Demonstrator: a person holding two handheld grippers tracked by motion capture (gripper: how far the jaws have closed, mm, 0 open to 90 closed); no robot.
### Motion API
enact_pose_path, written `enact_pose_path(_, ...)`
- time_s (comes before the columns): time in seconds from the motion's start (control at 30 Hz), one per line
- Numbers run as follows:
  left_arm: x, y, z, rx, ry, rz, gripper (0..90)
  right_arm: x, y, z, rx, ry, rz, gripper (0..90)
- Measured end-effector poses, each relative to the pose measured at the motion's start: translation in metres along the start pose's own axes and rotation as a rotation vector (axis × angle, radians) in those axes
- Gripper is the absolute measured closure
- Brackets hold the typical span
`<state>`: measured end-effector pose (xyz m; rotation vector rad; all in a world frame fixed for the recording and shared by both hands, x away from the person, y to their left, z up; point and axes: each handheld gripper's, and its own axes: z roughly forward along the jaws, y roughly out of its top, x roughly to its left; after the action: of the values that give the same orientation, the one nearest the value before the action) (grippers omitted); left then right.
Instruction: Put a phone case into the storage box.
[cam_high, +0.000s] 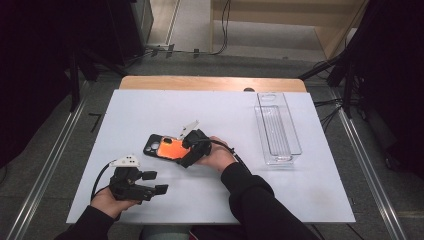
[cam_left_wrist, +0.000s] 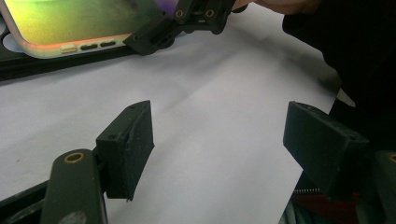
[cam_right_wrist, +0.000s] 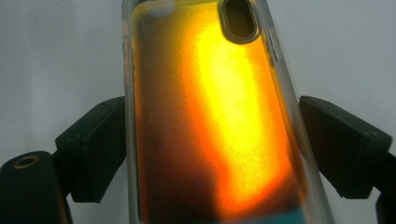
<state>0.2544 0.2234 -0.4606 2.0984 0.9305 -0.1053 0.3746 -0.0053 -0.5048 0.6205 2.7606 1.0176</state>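
The right gripper (cam_high: 186, 150) has half-closed jaws flanking the orange phone case (cam_right_wrist: 215, 121), seemingly gripping it; next comes a lift. Near the case, the left gripper (cam_high: 152, 182) waits open and empty

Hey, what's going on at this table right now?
A person sits at a white table with a two-jaw gripper in each hand. The right gripper has its jaws on either side of an orange phone case lying near the middle, the pads at its edges. The left gripper rests open on the table nearer the person, holding nothing. A clear plastic tray stands empty off to the right.
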Motion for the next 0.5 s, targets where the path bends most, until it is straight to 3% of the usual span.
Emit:
enact_pose_path(0.37, 0.0003, 0.0002, -0.0005, -0.002, 0.002, -0.004, 24.3, -0.0001, 0.0009, -0.0072, -0.005, 0.017, 0.01, 11.1)
enact_pose_path(0.5, 0.0003, 0.0003, -0.0004, -0.002, 0.001, -0.004, 24.3, -0.0015, -0.001, -0.006, 0.004, 0.037, 0.035, 11.0)
